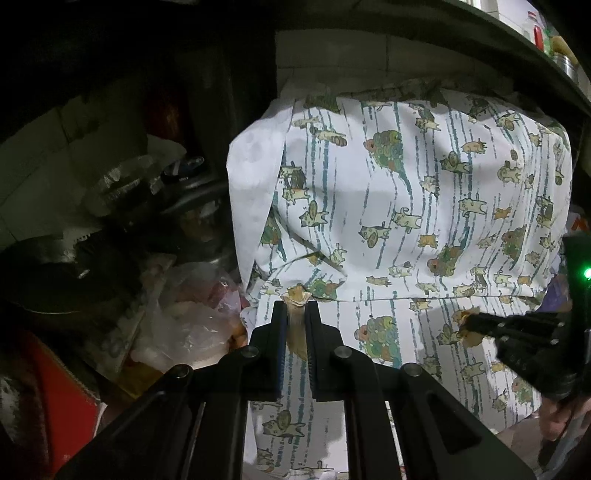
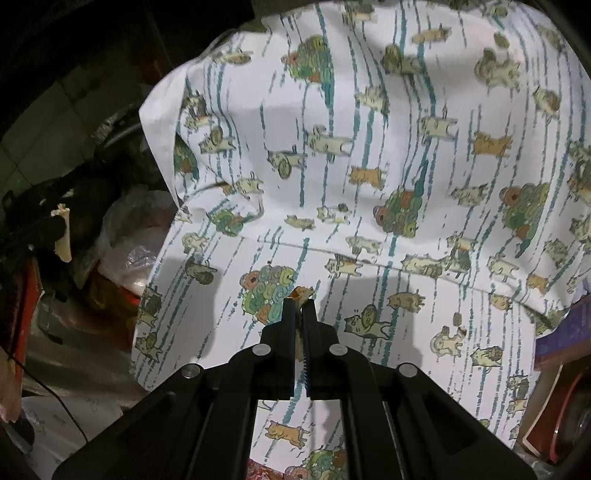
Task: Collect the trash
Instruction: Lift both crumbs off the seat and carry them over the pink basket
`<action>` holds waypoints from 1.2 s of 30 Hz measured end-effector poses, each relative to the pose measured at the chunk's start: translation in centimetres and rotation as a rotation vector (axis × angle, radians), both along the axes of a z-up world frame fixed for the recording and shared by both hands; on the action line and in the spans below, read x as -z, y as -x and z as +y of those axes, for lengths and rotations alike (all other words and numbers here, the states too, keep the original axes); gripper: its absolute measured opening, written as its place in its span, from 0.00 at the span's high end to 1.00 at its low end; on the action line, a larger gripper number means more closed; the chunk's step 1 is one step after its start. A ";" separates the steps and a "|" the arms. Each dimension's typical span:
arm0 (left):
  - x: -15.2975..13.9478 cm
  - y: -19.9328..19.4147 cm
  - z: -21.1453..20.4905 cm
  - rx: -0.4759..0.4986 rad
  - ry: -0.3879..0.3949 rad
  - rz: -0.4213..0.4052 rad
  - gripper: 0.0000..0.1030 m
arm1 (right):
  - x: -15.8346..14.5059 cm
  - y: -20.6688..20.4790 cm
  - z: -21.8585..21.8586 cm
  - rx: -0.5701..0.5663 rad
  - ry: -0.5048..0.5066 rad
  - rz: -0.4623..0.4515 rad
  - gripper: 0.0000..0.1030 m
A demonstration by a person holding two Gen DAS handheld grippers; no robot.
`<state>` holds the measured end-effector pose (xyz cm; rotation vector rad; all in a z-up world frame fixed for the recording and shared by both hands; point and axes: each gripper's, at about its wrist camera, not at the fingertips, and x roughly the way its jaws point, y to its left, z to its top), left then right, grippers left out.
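While I hold both tools before the cat-print cloth (image 1: 406, 206), the left gripper (image 1: 295, 306) pinches a crinkled tan scrap (image 1: 295, 325). The right gripper (image 2: 300, 300) clamps a thinner brown scrap (image 2: 302, 292). Only the left view shows shelf bottles (image 1: 533, 27).

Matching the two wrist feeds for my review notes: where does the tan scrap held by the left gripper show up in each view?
Left wrist view: the tan scrap sits bottom centre, pinched in the left gripper.
Right wrist view: the same scrap hangs at the far left edge, mid-height; the gripper itself is too dark to make out.
Shared landmark: the cat-print cloth, which fills most of both pictures.
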<state>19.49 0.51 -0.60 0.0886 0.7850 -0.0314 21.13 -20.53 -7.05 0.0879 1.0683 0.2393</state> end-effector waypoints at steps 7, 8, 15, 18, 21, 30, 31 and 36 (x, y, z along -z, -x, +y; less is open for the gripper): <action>-3.7 3.1 0.9 -0.014 0.045 -0.053 0.90 | -4.9 2.5 -0.1 -0.010 -0.005 -0.091 0.97; -4.6 3.8 1.0 -0.016 0.053 -0.059 0.90 | -5.7 3.2 -0.1 -0.017 -0.006 -0.105 0.97; -9.2 9.0 1.2 0.000 0.063 -0.132 0.90 | -11.1 8.5 -0.1 -0.045 -0.019 -0.175 0.97; -10.2 11.4 1.0 0.002 0.080 -0.151 0.90 | -13.3 11.5 -0.2 -0.041 -0.040 -0.225 0.97; -10.5 14.0 0.6 0.004 0.087 -0.170 0.90 | -14.7 14.4 -0.6 -0.020 -0.043 -0.269 0.97; -7.7 18.9 -0.8 0.019 0.103 -0.120 0.90 | -14.0 21.4 -0.6 -0.018 -0.009 -0.304 0.97; -7.3 19.3 -1.0 0.019 0.108 -0.109 0.90 | -13.7 21.7 -0.7 -0.014 -0.011 -0.296 0.97; -5.3 20.2 -2.1 0.035 0.106 -0.068 0.90 | -11.5 23.1 -1.4 0.014 -0.036 -0.245 0.97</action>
